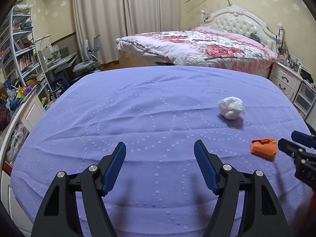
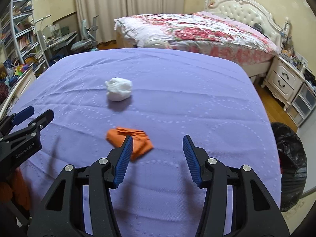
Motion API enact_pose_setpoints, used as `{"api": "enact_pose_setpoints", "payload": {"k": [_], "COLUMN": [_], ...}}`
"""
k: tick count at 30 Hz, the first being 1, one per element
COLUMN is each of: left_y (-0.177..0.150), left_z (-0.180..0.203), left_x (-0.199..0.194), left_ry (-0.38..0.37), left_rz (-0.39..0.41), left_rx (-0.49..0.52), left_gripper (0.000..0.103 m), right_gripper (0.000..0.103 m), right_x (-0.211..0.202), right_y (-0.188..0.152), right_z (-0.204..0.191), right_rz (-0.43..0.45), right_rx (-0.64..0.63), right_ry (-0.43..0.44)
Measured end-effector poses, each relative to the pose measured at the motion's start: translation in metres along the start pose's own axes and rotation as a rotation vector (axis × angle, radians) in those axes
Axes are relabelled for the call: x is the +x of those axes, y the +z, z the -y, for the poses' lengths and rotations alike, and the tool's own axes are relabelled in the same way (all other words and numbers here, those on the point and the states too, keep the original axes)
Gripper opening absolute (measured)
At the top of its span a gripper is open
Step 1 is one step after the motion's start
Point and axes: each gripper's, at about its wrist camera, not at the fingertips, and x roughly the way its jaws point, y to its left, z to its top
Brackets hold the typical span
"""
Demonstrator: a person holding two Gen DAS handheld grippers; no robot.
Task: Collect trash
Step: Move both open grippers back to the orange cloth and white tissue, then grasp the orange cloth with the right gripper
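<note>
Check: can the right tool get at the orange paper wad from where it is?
Probably yes. The right tool is open and empty, and the orange paper wad lies loose on the purple bedspread just ahead, by its left finger. Nothing lies between; it would need a slight shift left to straddle it.

Open purple bedspread (image 2: 177,90) around both wads.

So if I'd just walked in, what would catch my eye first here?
Probably the purple sheet filling both views, with two bits of trash on it: a white wad farther out and an orange wad nearer. Both tools hang open above the sheet, the right tool close by the orange wad, the left tool over bare cloth. A black bin bag sits off the right edge.
</note>
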Motion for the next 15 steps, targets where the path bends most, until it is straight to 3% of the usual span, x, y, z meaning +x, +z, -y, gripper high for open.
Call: {"api": "enact_pose_setpoints", "payload": {"k": [11, 13, 15], "left_y": [-0.001, 0.000, 0.000], "left_z": [-0.011, -0.009, -0.006], "left_x": [0.007, 0.007, 0.008], "left_ry": [0.007, 0.002, -0.005], "left_rz": [-0.015, -0.015, -0.017], "left_rx": [-0.021, -0.020, -0.019], "left_gripper": [0.069, 0.069, 0.069], "right_gripper": [0.051, 0.038, 0.036], "right_x": [0.020, 0.020, 0.019], "right_y": [-0.004, -0.005, -0.005], "right_z": [-0.030, -0.030, -0.028], "right_rz": [-0.058, -0.054, -0.053], "right_rx": [-0.069, -0.076, -0.074], "right_ry": [0.035, 0.023, 0.026]}}
